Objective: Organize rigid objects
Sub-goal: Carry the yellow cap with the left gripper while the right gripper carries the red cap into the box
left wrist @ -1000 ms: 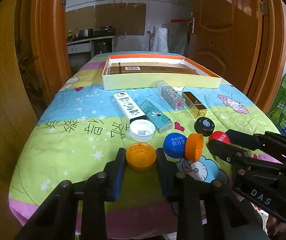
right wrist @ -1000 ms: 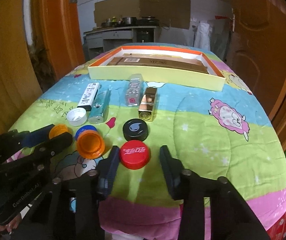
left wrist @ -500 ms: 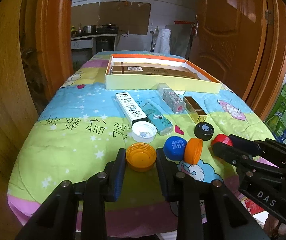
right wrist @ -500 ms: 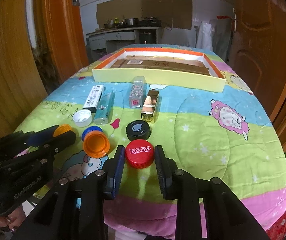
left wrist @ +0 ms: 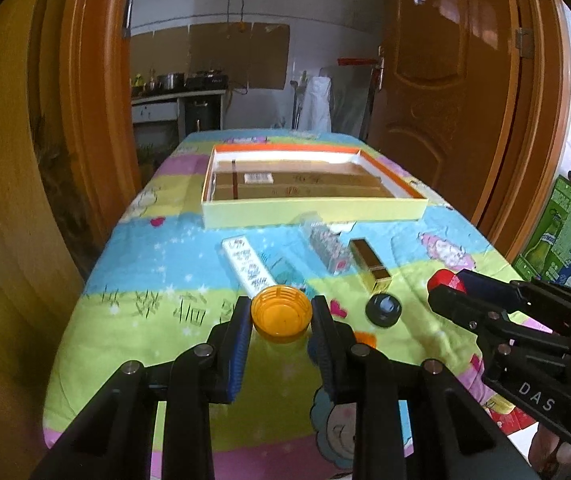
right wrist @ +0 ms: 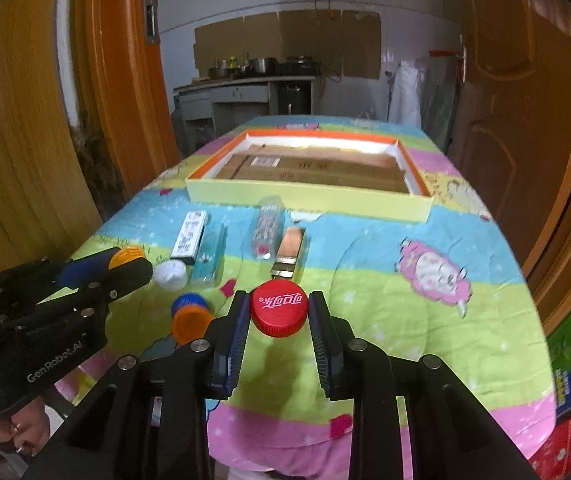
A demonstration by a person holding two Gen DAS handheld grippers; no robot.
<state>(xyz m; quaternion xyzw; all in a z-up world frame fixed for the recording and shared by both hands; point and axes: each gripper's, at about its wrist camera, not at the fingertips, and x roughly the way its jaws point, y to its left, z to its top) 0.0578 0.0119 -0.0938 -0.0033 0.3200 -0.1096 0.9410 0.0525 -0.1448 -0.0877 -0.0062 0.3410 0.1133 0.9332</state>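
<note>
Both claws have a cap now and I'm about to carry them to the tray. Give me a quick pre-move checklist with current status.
1. Left claw shut on the yellow cap: ok, pads press both sides.
2. Right claw shut on the red cap: ok; its jaws have just been closing onto the cap between them.
3. Both caps clear of the cloth: ok, both look lifted.
4. Tray open to receive: ok, only flat cardboard lies inside.
5. Path ahead: not ok if kept low; the white box, clear case and gold box lie before the tray.
6. Claws apart from each other: ok.
</note>
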